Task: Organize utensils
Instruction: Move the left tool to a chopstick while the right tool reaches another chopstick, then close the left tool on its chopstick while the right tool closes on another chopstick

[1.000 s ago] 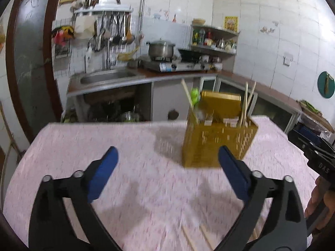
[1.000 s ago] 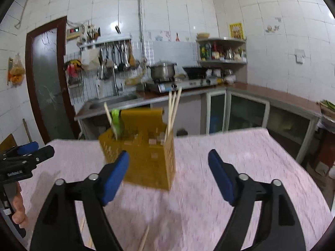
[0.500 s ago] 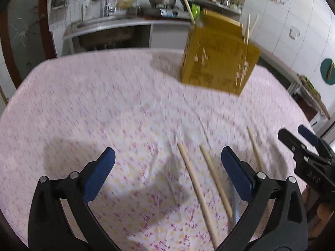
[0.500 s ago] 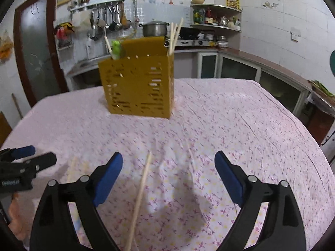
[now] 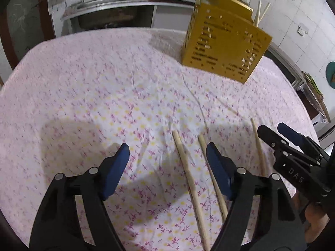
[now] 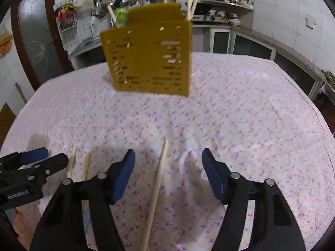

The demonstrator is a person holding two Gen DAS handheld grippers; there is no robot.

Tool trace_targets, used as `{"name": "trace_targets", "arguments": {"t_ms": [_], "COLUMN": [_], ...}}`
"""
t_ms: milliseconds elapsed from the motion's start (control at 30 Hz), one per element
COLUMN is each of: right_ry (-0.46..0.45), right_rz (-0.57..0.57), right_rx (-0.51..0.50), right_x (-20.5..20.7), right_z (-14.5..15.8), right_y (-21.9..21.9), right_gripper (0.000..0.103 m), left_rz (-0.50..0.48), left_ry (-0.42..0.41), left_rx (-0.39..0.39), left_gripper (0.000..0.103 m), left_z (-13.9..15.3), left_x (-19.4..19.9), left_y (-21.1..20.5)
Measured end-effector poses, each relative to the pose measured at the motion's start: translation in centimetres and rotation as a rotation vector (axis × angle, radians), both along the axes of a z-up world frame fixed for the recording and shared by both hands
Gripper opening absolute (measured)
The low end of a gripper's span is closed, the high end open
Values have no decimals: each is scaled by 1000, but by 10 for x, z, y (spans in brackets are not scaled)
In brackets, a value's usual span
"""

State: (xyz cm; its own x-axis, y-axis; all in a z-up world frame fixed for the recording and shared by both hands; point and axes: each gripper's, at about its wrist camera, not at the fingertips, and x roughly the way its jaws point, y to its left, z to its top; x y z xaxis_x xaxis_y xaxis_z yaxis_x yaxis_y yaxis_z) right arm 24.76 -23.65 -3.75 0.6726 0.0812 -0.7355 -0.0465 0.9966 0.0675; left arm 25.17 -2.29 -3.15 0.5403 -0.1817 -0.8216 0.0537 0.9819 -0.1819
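A yellow perforated utensil holder [image 5: 224,41] stands on the pink flowered tablecloth, with chopsticks and a green-handled utensil in it; it also shows in the right wrist view [image 6: 148,58]. Three wooden chopsticks lie loose on the cloth. My left gripper [image 5: 167,163] is open and empty, low over two of them, with one chopstick [image 5: 188,173] between its fingers and another [image 5: 211,173] by the right finger. My right gripper [image 6: 167,167] is open and empty over the third chopstick [image 6: 158,182], which also shows in the left wrist view [image 5: 258,146].
The tablecloth [image 6: 251,125] covers a table in a kitchen. Behind it run a counter with a sink [image 5: 117,2], a stove with a pot [image 6: 163,0] and shelves of jars. The right gripper body [image 5: 297,161] is close beside the left one.
Both grippers have tilted down and dropped toward the cloth. The loose chopsticks have come into view and now lie between or beside the open fingers.
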Motion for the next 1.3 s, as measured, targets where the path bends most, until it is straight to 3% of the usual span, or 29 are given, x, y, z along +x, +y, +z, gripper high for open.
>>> {"name": "trace_targets", "arguments": {"t_ms": [133, 300, 633, 700, 767, 867, 1300], "right_ry": [31, 44, 55, 55, 54, 51, 32], "right_rz": [13, 8, 12, 12, 14, 3, 0], "right_rx": [1, 7, 6, 6, 1, 42, 120], "right_x": [1, 3, 12, 14, 14, 13, 8], "right_z": [-13, -19, -20, -20, -20, -19, -14], "right_y": [5, 3, 4, 4, 5, -3, -18], "right_gripper": [41, 34, 33, 33, 29, 11, 2], "left_rz": [0, -4, -27, -26, -36, -41, -36], "left_ry": [3, -7, -10, -12, -15, -15, -12], "left_rx": [14, 35, 121, 124, 119, 104, 12], "left_gripper": [57, 37, 35, 27, 17, 10, 6], "left_z": [-11, -10, -14, -14, -14, -12, -4], "left_x": [1, -1, 9, 10, 12, 13, 9], "left_y": [-4, -6, -23, -22, -21, -20, -1]}}
